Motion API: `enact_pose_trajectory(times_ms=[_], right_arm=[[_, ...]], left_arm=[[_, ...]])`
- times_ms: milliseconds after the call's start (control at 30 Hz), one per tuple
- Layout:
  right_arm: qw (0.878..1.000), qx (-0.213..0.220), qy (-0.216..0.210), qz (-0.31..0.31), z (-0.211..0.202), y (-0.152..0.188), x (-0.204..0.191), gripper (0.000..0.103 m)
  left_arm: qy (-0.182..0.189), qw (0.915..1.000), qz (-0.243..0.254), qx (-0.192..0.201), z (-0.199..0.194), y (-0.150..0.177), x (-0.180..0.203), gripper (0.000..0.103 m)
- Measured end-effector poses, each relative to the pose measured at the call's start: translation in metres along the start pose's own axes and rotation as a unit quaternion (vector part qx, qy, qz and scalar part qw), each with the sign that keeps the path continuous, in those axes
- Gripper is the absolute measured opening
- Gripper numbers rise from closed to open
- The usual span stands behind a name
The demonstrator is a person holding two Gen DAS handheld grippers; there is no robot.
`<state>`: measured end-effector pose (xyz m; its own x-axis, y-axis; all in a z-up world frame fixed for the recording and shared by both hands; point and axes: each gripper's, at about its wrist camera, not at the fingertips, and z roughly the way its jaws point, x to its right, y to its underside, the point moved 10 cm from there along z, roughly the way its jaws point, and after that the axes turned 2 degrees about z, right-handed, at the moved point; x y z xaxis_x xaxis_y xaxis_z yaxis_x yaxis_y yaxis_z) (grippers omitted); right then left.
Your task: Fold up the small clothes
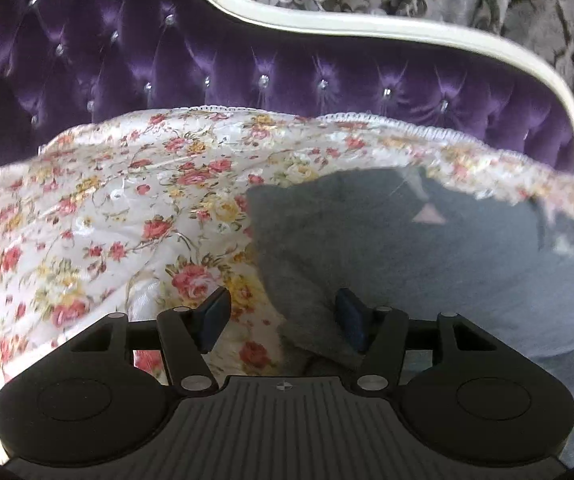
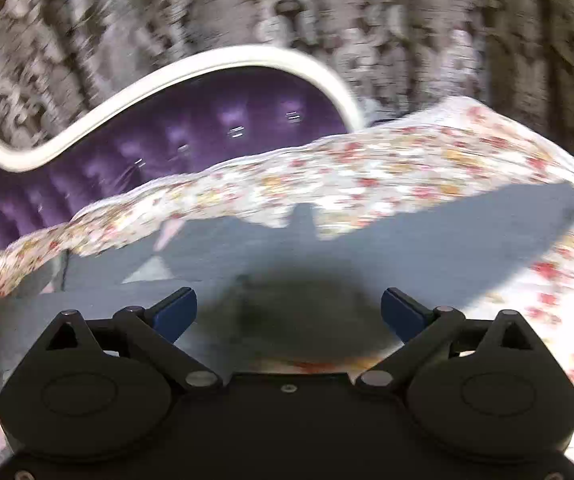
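Note:
A small grey garment (image 1: pixel 407 248) lies spread on a floral bedspread (image 1: pixel 119 208). In the left wrist view my left gripper (image 1: pixel 283 316) is open at the garment's left edge, its right finger (image 1: pixel 351 316) over the grey cloth, its left finger over the bedspread. In the blurred right wrist view the garment (image 2: pixel 407 248) stretches across the bedspread (image 2: pixel 407 168). My right gripper (image 2: pixel 289 312) is wide open and empty just above the cloth, with its dark shadow between the fingers.
A purple tufted headboard (image 1: pixel 247 52) with a cream frame (image 1: pixel 367 28) stands behind the bed; it also shows in the right wrist view (image 2: pixel 207 128). Patterned grey-brown curtains (image 2: pixel 367 20) hang beyond it.

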<state>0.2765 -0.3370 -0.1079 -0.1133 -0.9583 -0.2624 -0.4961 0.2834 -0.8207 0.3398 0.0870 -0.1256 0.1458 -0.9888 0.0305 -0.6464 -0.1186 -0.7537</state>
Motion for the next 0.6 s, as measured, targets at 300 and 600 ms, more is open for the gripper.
enact_pose_trajectory(times_ms=[300,600], right_arm=[[0.997,-0.004,0.052,0.064,-0.011,-0.008,0.099,0.076],[0.987,0.007,0.087,0.134,0.006,-0.021,0.179,0.059]], left_arm=[[0.060,0.9967,0.049,0.027,-0.022,-0.006,0.076,0.056],[0.055,0.9932,0.100,0.024,0.012,0.021,0.109,0.059]])
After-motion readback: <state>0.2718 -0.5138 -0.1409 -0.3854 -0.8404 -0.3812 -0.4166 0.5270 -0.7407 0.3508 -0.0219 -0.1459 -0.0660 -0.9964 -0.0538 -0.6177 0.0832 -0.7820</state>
